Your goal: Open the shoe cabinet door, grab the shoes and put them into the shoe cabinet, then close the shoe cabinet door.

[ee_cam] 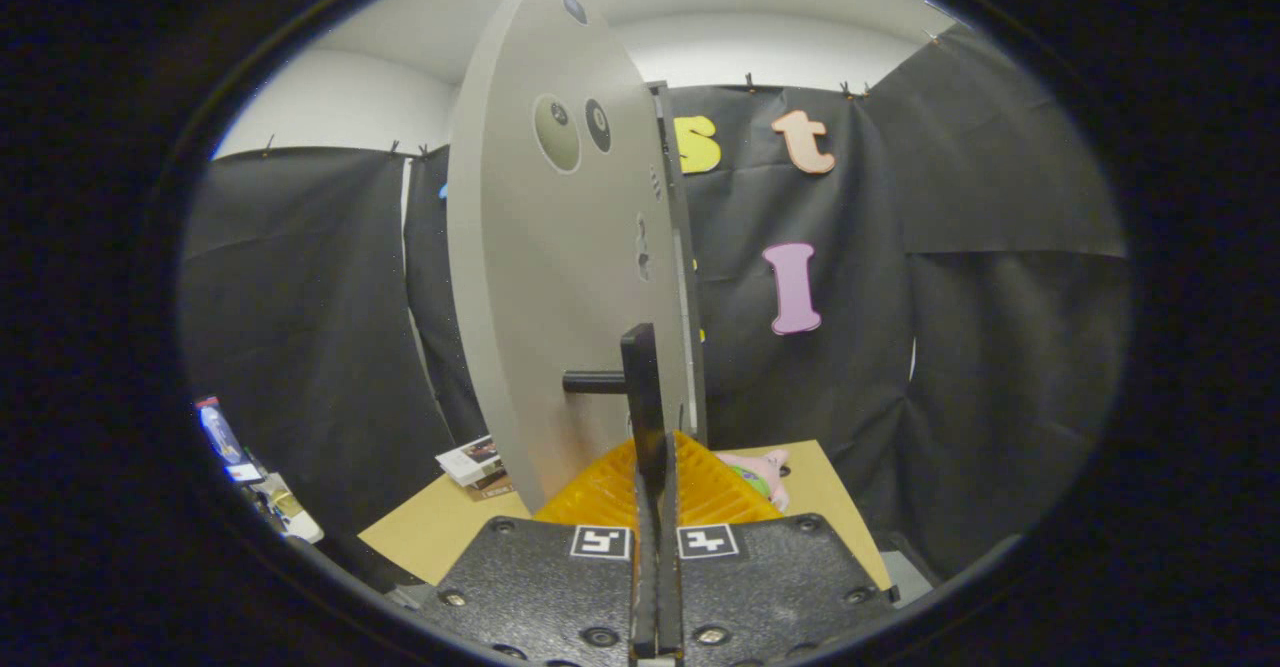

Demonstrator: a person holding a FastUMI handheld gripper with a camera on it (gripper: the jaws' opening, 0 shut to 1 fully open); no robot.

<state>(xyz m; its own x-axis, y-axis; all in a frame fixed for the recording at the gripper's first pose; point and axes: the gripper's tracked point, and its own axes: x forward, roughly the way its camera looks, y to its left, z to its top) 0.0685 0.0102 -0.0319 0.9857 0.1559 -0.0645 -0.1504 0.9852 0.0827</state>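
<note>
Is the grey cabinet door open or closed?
Open. The door stands swung out, edge-on to the camera, with its handle pinched between the shut tongs. Booth wall shows on both sides.

The single view looks forward from a fisheye camera riding on the claw [655,467], along its two fingers, which press together on the door handle [640,387]. It sits very close to the grey cabinet door [560,277], seen nearly edge-on just ahead of the fingers. Beyond them lie the table [440,532] and the black cloth wall [300,327], with ceiling above.
</note>
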